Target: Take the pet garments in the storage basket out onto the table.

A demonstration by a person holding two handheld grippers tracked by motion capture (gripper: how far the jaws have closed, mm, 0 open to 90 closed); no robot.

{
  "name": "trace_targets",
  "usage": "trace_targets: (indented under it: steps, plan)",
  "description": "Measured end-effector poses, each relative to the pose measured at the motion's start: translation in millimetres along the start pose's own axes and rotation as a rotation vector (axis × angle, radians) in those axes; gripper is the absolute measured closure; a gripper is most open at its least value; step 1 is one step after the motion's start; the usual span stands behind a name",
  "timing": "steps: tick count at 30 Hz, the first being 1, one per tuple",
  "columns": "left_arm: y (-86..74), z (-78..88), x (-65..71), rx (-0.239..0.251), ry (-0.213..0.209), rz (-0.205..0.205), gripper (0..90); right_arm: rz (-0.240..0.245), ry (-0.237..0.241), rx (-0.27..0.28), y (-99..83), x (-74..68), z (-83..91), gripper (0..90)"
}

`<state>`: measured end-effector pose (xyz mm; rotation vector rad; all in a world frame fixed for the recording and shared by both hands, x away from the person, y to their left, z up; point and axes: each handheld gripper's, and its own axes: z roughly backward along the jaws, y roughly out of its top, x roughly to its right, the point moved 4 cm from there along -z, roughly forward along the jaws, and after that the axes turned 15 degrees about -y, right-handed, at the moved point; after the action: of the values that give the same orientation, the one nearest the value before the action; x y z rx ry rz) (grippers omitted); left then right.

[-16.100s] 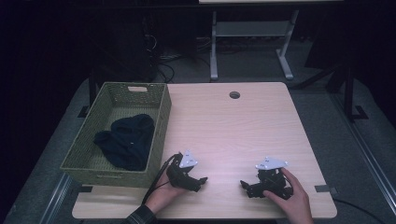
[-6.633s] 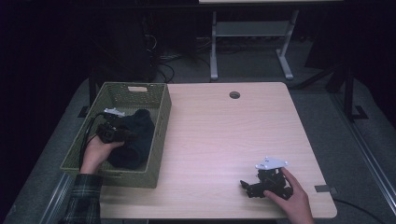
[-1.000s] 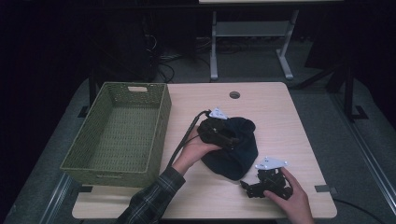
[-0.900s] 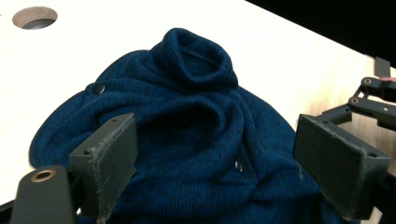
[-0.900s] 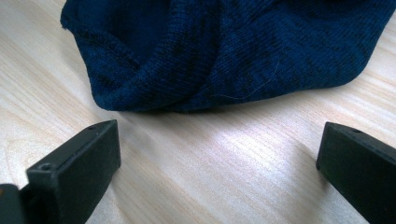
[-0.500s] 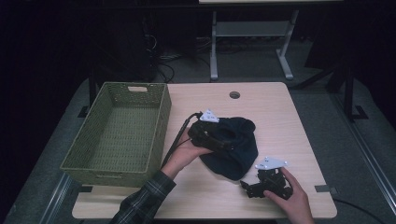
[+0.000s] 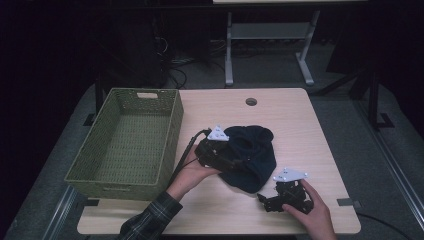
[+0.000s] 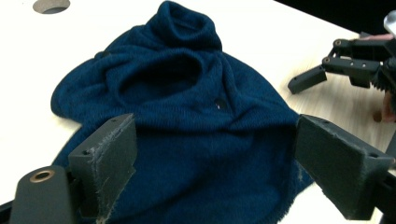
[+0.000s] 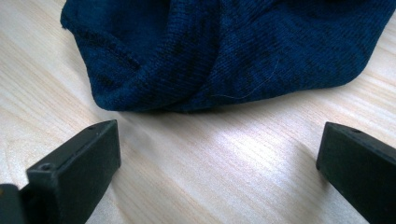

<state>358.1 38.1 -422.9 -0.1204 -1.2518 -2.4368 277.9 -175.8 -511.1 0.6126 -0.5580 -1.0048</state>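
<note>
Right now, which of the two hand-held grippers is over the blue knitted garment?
The left hand-held gripper, jaws open over the blue knitted garment. The right hand-held gripper rests on the bare table beside the cloth's edge.

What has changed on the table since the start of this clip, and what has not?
The dark blue knit garment has moved out of the green woven basket to the middle of the table, carried by the left gripper, whose jaws now stand open over it: released. The basket kept its place. The right gripper stayed at the near edge, open.
</note>
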Motion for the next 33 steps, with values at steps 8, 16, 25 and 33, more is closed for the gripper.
trace_targets:
  steps: [8, 16, 25, 33]
  plan:
    - [-17.7, 5.2, 7.1, -0.001, 0.021, -0.004, 13.2, -0.001, 0.0, 0.001, 0.1, -0.1, -0.1, 0.0]
    - [-39.4, 8.6, 10.4, -0.006, 0.036, 0.011, 13.0, -0.001, 0.0, 0.002, 0.1, -0.1, -0.1, 0.0]
    - [-58.9, 4.7, 15.2, -0.042, 0.052, 0.005, 12.9, -0.002, 0.001, -0.001, 0.0, -0.3, 0.1, 0.0]
    - [-75.0, -0.9, 17.4, -0.081, 0.058, 0.018, 12.8, -0.002, 0.0, 0.0, 0.0, -0.2, 0.0, 0.0]
